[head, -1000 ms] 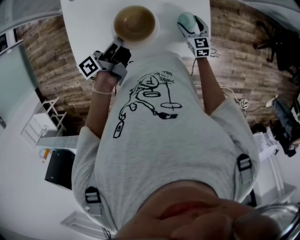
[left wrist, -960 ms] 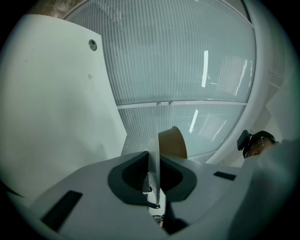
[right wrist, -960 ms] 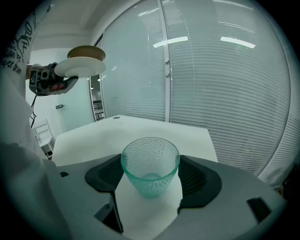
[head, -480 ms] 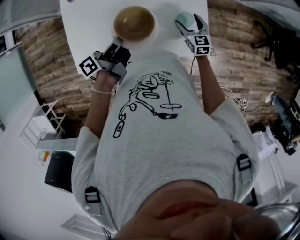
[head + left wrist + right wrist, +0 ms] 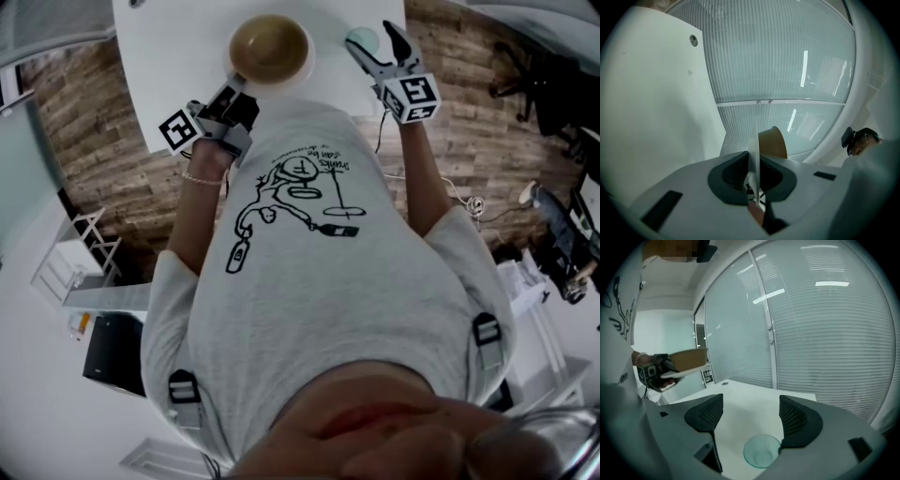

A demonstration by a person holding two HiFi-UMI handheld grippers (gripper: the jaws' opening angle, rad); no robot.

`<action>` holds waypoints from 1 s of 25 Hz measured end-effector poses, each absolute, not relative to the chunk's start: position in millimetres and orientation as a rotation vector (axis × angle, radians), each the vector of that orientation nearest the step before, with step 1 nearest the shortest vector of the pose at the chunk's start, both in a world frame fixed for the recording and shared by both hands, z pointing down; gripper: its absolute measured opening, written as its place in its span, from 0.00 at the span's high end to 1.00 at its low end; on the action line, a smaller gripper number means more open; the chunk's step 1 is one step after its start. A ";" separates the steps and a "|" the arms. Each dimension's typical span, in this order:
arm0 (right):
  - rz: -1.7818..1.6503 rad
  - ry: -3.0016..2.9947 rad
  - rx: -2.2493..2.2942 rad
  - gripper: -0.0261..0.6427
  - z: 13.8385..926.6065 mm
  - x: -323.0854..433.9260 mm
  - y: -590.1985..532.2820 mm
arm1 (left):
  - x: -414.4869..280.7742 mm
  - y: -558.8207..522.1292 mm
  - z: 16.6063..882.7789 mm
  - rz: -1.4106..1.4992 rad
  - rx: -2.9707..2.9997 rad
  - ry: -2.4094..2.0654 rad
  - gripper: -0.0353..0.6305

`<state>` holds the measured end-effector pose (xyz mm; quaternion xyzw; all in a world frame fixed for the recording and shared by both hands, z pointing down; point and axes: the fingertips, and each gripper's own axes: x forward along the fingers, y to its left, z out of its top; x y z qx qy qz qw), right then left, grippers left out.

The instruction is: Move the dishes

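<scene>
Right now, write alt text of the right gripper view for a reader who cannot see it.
The right gripper hangs with its jaws apart above a small clear glass bowl on a white table. At left, the left gripper holds up a white plate carrying a brown bowl; glass walls with blinds stand behind.

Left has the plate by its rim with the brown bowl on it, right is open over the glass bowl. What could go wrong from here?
1. The left gripper pinches only the rim of the white plate, and the brown bowl sits loose on top. A tilt could slide it off.
2. The right gripper hangs open above the glass bowl, which sits free on the table. An off-centre approach might knock it.
</scene>
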<state>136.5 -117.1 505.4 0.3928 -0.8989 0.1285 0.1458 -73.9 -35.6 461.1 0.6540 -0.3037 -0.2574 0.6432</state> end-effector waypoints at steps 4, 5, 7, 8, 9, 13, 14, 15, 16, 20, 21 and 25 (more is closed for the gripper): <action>0.396 -2.679 1.065 0.39 463.5 122.2 -116.2 | -73.0 -35.5 461.2 -0.591 1.496 -0.683 0.91; 0.407 -2.694 1.043 0.39 455.4 117.5 -115.2 | -72.9 -35.6 461.4 -0.592 1.497 -0.682 0.92; 0.413 -2.711 0.997 0.40 445.0 107.2 -112.3 | -72.9 -35.8 461.8 -0.593 1.502 -0.678 0.92; 0.420 -2.716 0.975 0.42 441.7 102.2 -110.3 | -72.7 -35.8 461.7 -0.592 1.505 -0.676 0.92; 0.431 -2.720 0.953 0.44 438.2 97.2 -108.0 | -72.4 -35.8 461.3 -0.592 1.509 -0.674 0.92; 0.539 -2.786 0.876 0.51 418.7 78.0 -100.2 | -71.8 -36.5 459.9 -0.588 1.517 -0.670 0.92; 0.574 -2.809 0.857 0.52 413.2 73.0 -98.5 | -71.8 -36.5 460.2 -0.586 1.519 -0.671 0.92; 0.604 -2.826 0.838 0.53 408.0 68.1 -96.8 | -71.9 -36.5 460.5 -0.584 1.520 -0.671 0.92; 0.629 -2.839 0.817 0.55 402.9 63.1 -95.3 | -71.8 -36.5 460.6 -0.585 1.520 -0.670 0.92; 0.710 -2.856 0.725 0.62 384.4 44.2 -90.1 | -70.2 -37.1 458.1 -0.589 1.525 -0.657 0.92; 0.719 -2.850 0.705 0.64 381.6 40.1 -89.1 | -69.9 -36.8 457.7 -0.588 1.525 -0.655 0.92; 0.742 -2.788 0.661 0.68 386.3 27.7 -87.2 | -69.2 -35.9 458.0 -0.581 1.530 -0.650 0.91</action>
